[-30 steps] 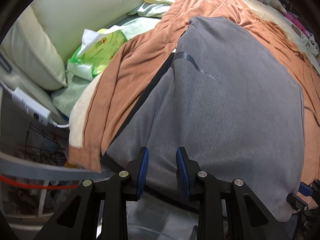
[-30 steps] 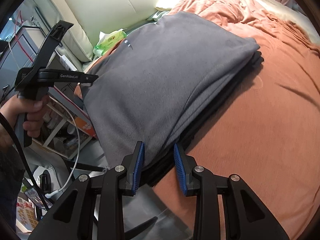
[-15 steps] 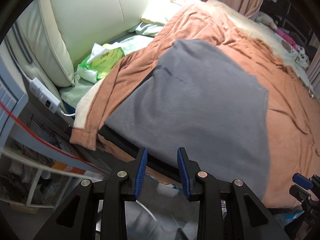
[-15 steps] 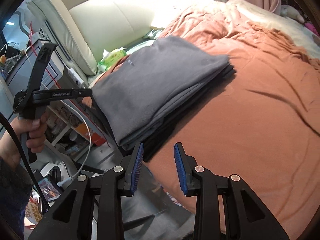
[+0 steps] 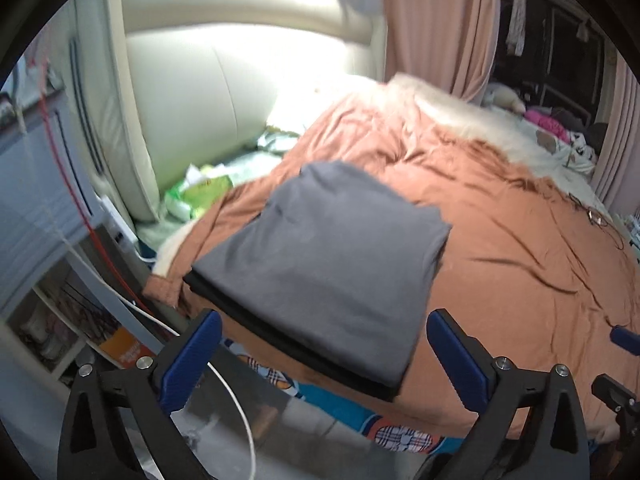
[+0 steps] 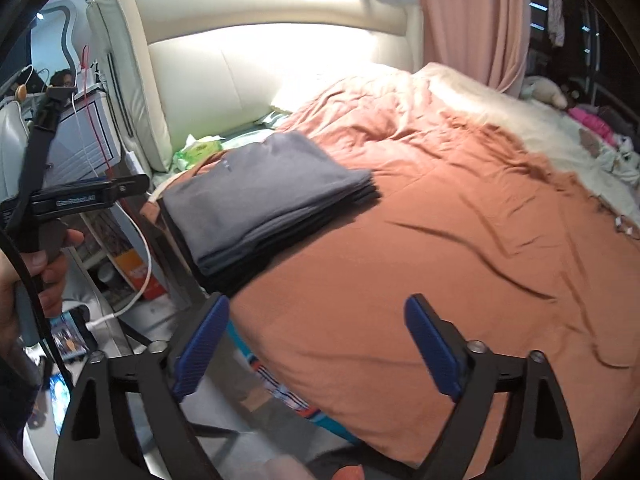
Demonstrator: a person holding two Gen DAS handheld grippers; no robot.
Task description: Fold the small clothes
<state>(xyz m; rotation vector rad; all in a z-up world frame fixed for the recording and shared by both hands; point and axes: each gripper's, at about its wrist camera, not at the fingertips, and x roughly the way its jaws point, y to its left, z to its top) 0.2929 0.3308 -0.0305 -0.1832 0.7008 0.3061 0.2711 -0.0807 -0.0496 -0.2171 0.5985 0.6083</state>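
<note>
both claws spread wide, nothing between the pads, touching nothing. left gripper hangs off the near edge of the bed, clear of the folded grey garment, which shows in the gap between its blue pads. right gripper sits over the orange blanket, to the right of the garment and apart from it. garment lies flat on the blanket at the bed's near-left corner, on top of a stack of darker folded clothes, just short of the cream headboard. green tissue pack sits between stack and headboard. the person's left hand grips the left tool's handle.
</note>
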